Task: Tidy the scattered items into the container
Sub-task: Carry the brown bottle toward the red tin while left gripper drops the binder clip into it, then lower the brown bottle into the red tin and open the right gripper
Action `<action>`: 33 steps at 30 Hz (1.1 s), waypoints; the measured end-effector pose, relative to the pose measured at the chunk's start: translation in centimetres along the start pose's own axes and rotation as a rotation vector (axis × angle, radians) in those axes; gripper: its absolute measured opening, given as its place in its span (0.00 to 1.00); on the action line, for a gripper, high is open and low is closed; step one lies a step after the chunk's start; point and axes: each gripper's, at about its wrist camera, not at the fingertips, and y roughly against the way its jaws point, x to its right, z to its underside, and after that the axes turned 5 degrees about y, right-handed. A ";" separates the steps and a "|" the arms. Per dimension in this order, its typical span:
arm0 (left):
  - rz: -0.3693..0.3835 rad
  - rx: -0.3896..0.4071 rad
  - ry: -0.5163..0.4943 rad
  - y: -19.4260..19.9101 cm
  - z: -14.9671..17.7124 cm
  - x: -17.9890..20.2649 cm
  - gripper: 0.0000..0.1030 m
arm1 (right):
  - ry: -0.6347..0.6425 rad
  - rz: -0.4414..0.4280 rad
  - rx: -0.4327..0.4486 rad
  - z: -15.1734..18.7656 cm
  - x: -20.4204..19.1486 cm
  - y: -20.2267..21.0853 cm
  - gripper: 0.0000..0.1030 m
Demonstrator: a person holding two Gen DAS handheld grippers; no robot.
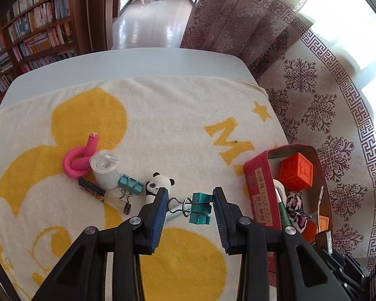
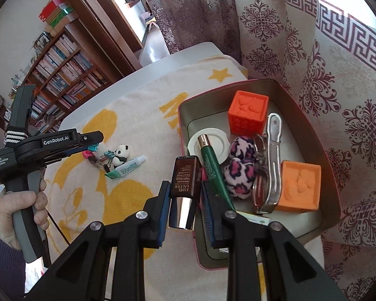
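Bright daylight enters through the curtains (image 1: 313,50), blown out to white at the upper right. Strong fisheye curvature with dark vignetted corners. Focus sharp throughout; glare on the hallway floor (image 1: 150,25)

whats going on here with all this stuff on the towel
A person is tidying small items into a red tin. The left gripper holds a teal binder clip above the towel; the right gripper holds a dark brown bottle at the tin's edge. A panda figure, pink foam roller and other bits remain on the towel.
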 end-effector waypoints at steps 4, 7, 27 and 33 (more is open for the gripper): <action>0.039 -0.007 -0.044 0.1 1.1 4.2 0.37 | -0.037 0.022 0.020 0.8 2.8 1.8 0.26; 0.064 -0.015 -0.074 0.1 1.9 7.1 0.37 | -0.042 0.028 0.038 1.0 4.2 3.0 0.26; 0.101 -0.076 0.063 -0.3 5.2 10.7 0.54 | 0.001 -0.010 0.065 2.6 8.0 6.5 0.26; 0.069 -0.070 0.106 0.9 6.6 8.4 0.54 | 0.045 -0.039 0.068 1.9 6.8 6.2 0.26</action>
